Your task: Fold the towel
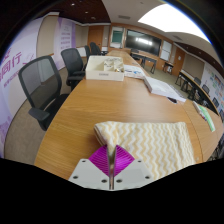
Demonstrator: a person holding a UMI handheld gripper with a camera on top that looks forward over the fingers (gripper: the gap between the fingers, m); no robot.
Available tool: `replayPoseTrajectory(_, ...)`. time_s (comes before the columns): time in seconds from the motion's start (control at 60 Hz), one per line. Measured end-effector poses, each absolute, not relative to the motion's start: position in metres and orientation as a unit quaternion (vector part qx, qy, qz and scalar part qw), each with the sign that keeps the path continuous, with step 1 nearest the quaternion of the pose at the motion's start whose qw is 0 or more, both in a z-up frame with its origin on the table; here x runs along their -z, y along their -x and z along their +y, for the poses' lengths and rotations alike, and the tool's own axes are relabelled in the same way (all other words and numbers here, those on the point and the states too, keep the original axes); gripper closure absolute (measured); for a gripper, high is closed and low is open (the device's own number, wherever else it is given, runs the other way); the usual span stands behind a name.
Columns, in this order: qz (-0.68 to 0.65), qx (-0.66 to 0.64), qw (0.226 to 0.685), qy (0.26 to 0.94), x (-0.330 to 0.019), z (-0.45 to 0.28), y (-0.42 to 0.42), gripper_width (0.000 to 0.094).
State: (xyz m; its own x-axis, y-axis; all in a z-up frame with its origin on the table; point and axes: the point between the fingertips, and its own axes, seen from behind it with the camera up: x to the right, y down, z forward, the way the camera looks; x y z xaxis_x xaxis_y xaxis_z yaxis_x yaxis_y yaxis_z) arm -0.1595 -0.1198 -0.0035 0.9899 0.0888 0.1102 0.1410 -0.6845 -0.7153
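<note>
1. Gripper low over the near edge of the surface, its pale fingers drawn close together with purple pads pinching the near edge of the towel.
2. Towel lying flat on the near part of the surface, just ahead of the fingers and stretching off to their right; near edge caught between the pads and bunched up slightly there.
3. Cream cloth with a fine zigzag pattern in tan, soft and slightly rumpled; roughly rectangular outline, the far left corner rounded off.
4. Surface a long run of light brown wood, smooth with a dull sheen, reaching away down the room.
5. Farther along the wood, well beyond the towel, a white box-like stack with small items on top, too small to make out.
6. To the right of that, flat white sheets lying on the wood.
7. Black mesh-backed chairs lined up along the left side.
8. Dark screen on the far wall, bright panel in the ceiling above.
</note>
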Motion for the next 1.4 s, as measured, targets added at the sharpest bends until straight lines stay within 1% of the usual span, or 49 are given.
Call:
replayPoseTrajectory(0.1,-0.064,-0.021,0.383,0.921,-0.006,-0.134,0.188,0.0914)
replayPoseTrajectory(0.15,-0.063,-0.061,0.378,0.922,-0.020,-0.143,0.208,0.0913)
replayPoseTrajectory(0.25,-0.057,-0.163,0.379,0.909,-0.071,-0.159,0.252,0.0913)
replayPoseTrajectory(0.333,-0.048,-0.224,0.395,0.890,-0.121,-0.154,0.263,0.0906)
replayPoseTrajectory(0.4,-0.037,-0.241,0.404,0.882,-0.139,-0.144,0.250,0.0902)
replayPoseTrajectory(0.467,-0.027,-0.236,0.410,0.881,-0.139,-0.131,0.221,0.0899)
replayPoseTrajectory(0.633,-0.021,-0.167,0.392,0.905,-0.084,-0.109,0.139,0.0876)
replayPoseTrajectory(0.667,-0.024,-0.155,0.388,0.908,-0.074,-0.107,0.125,0.0843)
replayPoseTrajectory(0.7,-0.028,-0.145,0.388,0.910,-0.064,-0.101,0.111,0.0789)
replayPoseTrajectory(0.75,-0.030,-0.124,0.390,0.912,-0.058,-0.102,0.092,0.0666)
replayPoseTrajectory(0.783,-0.028,-0.101,0.394,0.913,-0.056,-0.100,0.075,0.0533)
replayPoseTrajectory(0.8,-0.029,-0.090,0.396,0.914,-0.054,-0.097,0.068,0.0441)
replayPoseTrajectory(0.817,-0.029,-0.079,0.397,0.914,-0.055,-0.097,0.060,0.0384)
replayPoseTrajectory(0.85,-0.031,-0.061,0.404,0.912,-0.059,-0.096,0.049,0.0238)
replayPoseTrajectory(0.883,-0.035,-0.051,0.411,0.909,-0.065,-0.096,0.038,0.0117)
replayPoseTrajectory(0.9,-0.037,-0.047,0.414,0.908,-0.068,-0.098,0.035,0.0076)
replayPoseTrajectory(0.917,-0.037,-0.041,0.418,0.907,-0.072,-0.099,0.032,0.0063)
replayPoseTrajectory(0.95,-0.041,-0.037,0.424,0.904,-0.082,-0.103,0.030,0.0078)
replayPoseTrajectory(1.133,-0.063,-0.010,0.442,0.895,-0.130,-0.148,0.035,0.0080)
replayPoseTrajectory(1.4,-0.048,0.007,0.470,0.881,-0.204,-0.264,0.072,0.0081)
